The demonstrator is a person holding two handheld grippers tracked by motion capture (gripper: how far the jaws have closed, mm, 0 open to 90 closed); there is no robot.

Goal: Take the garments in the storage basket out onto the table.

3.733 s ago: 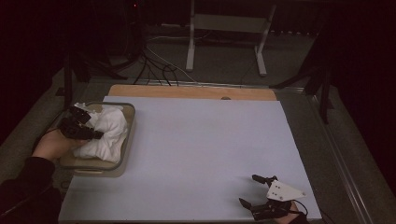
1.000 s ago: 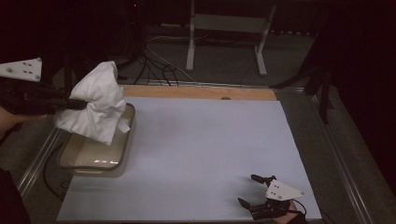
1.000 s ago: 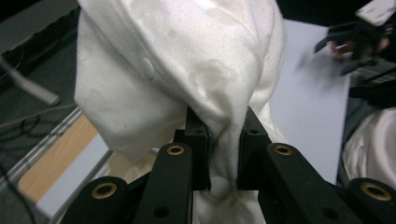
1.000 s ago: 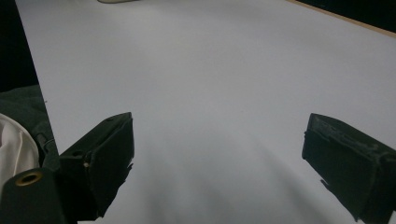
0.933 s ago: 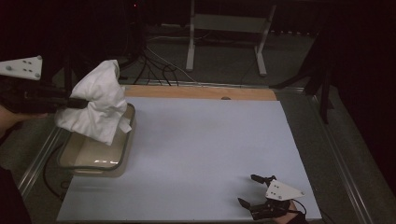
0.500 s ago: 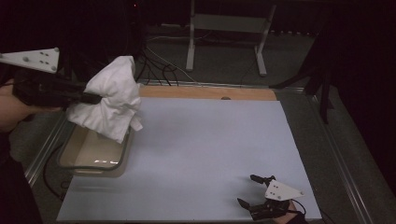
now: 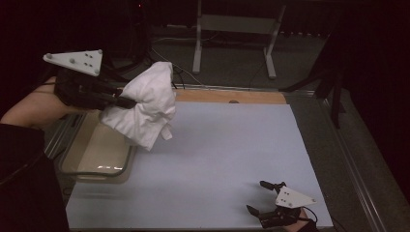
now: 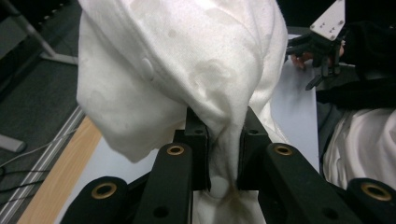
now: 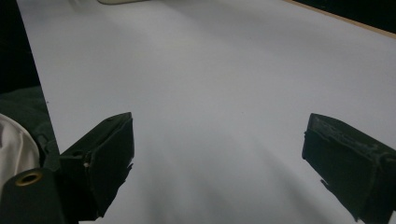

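Observation:
A white crumpled cloth [image 7: 145, 108] hangs in the air over the left edge of the pale table sheet [image 7: 217, 154], bunched and drooping. My left gripper [image 7: 126, 102] is shut on a pinched fold of it; in the left gripper view the cloth [image 8: 187, 70] billows above the jaws, which squeeze a twisted neck of the fabric at my left gripper [image 8: 223, 140]. My right gripper [image 7: 261, 197] rests low at the table's front right corner, open, with nothing between its fingers [image 9: 105, 158]. In the right gripper view bare sheet [image 9: 224, 93] lies between the jaws.
A shallow clear tray [image 7: 99, 154] sits at the table's left edge, below the hanging cloth. A wooden strip [image 7: 232, 96] runs along the far edge. A metal stand [image 7: 232, 34] is on the floor beyond. A metal rail [image 7: 358, 169] borders the right side.
My left gripper has lifted the cloth out of the tray and carried it up and to the right, toward the sheet. The right gripper has stayed put.

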